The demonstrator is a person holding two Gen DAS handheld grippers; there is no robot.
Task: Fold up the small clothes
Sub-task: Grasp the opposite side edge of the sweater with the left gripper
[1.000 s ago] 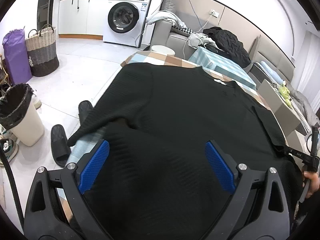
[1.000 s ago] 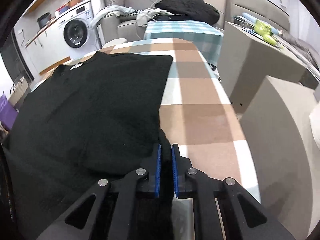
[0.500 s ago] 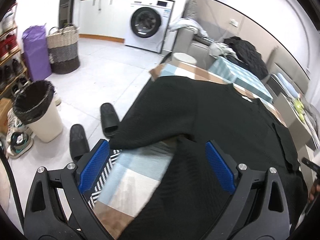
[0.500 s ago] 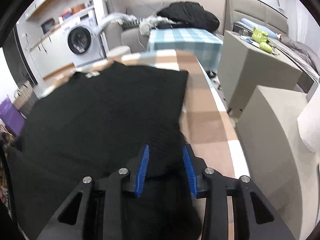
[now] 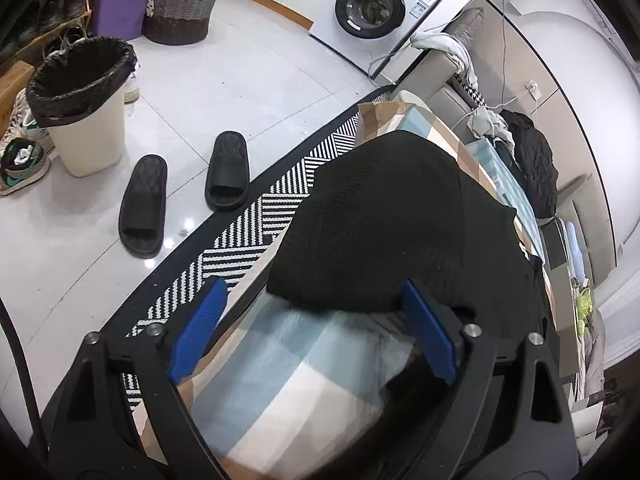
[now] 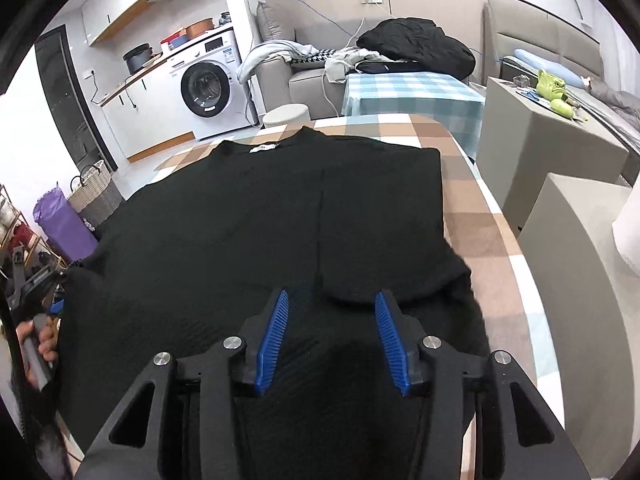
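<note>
Left wrist view: the left hand-held gripper [image 5: 312, 330] hangs over the near left edge of the counter [image 5: 280, 360], which wears a checked cloth of blue, white and tan. Its jaws stand wide apart and have just been closing a little; the blue pads press on nothing, and only checked cloth and the rounded edge of the black knit sweater [image 5: 400, 220] lie between them. The sweater spreads across the counter beyond the pads, its left side drooping over the edge. Below on the floor lie a black-and-white zigzag rug [image 5: 256, 216], a pair of black slippers [image 5: 184, 196], and a lined waste bin [image 5: 84, 100]. A washing machine [image 5: 376, 8] stands farther off.

Right wrist view: the right hand-held gripper [image 6: 332, 336] is released, its jaws partly apart after just opening, poised over the sweater's near hem [image 6: 352, 296]; a fold of black fabric sits between the pads, but they do not squeeze it. The sweater [image 6: 280, 208] lies flat with its collar and white label [image 6: 264, 147] at the far end, its right side folded in to a straight edge. At the left rim a hand [image 6: 40, 340] grips the other gripper's handle.
</note>
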